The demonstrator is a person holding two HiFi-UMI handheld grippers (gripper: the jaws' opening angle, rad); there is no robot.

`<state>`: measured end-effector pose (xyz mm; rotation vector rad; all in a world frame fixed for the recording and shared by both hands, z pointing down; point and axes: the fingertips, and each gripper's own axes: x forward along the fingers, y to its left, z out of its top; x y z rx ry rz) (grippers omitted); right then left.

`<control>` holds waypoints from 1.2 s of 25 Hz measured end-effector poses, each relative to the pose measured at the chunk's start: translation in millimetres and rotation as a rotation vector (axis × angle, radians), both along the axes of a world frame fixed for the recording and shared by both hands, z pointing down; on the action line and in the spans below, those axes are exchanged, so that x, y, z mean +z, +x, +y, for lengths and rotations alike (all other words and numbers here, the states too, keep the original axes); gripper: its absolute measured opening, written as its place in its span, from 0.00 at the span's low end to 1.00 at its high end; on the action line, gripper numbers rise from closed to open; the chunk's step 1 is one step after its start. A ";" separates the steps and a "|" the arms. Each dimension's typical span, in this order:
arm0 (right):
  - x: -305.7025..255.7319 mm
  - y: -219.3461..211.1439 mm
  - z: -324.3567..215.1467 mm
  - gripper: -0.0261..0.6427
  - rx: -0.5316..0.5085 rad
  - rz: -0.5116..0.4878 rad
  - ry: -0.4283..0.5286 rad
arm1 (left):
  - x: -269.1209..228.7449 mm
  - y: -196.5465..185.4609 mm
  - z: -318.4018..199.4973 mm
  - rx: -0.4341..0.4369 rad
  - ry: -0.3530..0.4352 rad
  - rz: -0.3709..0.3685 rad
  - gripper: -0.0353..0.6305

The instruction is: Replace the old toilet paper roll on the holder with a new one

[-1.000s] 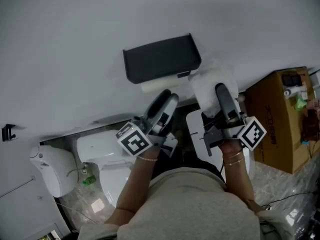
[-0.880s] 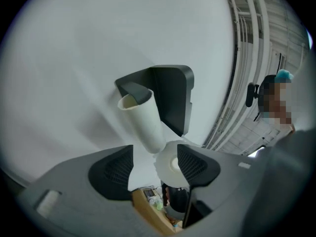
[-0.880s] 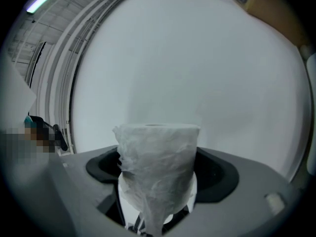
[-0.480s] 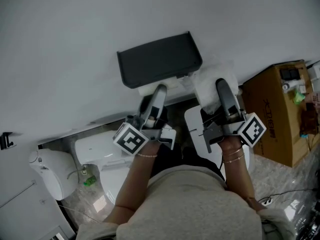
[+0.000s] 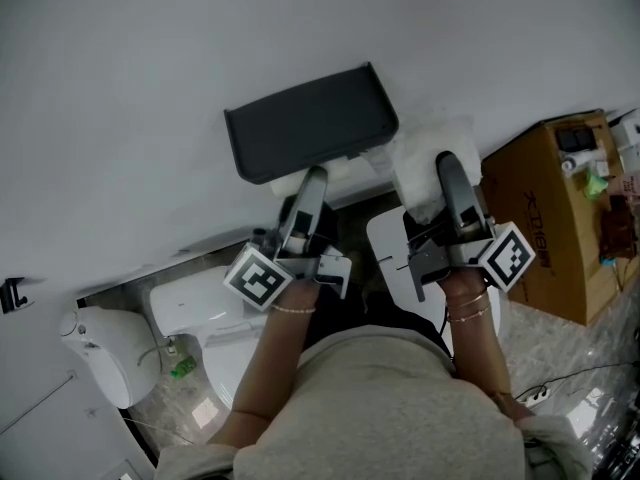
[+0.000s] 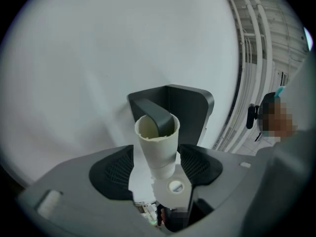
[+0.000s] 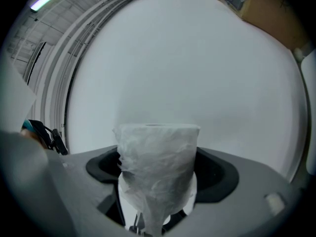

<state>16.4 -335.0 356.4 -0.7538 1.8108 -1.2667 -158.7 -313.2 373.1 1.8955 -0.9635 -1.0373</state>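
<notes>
Left gripper [image 6: 157, 168], jaws just opened wide then eased in slightly, spread clear either side of old cardboard tube [image 6: 158, 137] on dark holder [image 5: 305, 123] arm, right gripper [image 7: 157, 177] pinching wrapped new roll [image 7: 158, 157] just beside holder's right edge, bare wall [image 5: 150, 68] behind

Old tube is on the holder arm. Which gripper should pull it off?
Left. The left gripper has just been opening its jaws; they straddle the empty tube on the holder without pressing it. The right gripper is shut on the wrapped new roll, so it is busy.
</notes>
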 end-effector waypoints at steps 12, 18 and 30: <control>-3.4 2.8 -0.2 0.68 0.020 -0.014 -0.001 | -12.7 4.3 -0.3 0.020 0.033 -0.031 0.37; -3.3 2.6 0.1 0.68 0.025 -0.009 0.002 | -12.6 6.6 -1.3 0.033 0.035 -0.030 0.37; -8.8 -0.3 1.1 0.68 0.025 0.080 0.031 | -15.4 31.6 -12.2 0.049 0.048 -0.132 0.37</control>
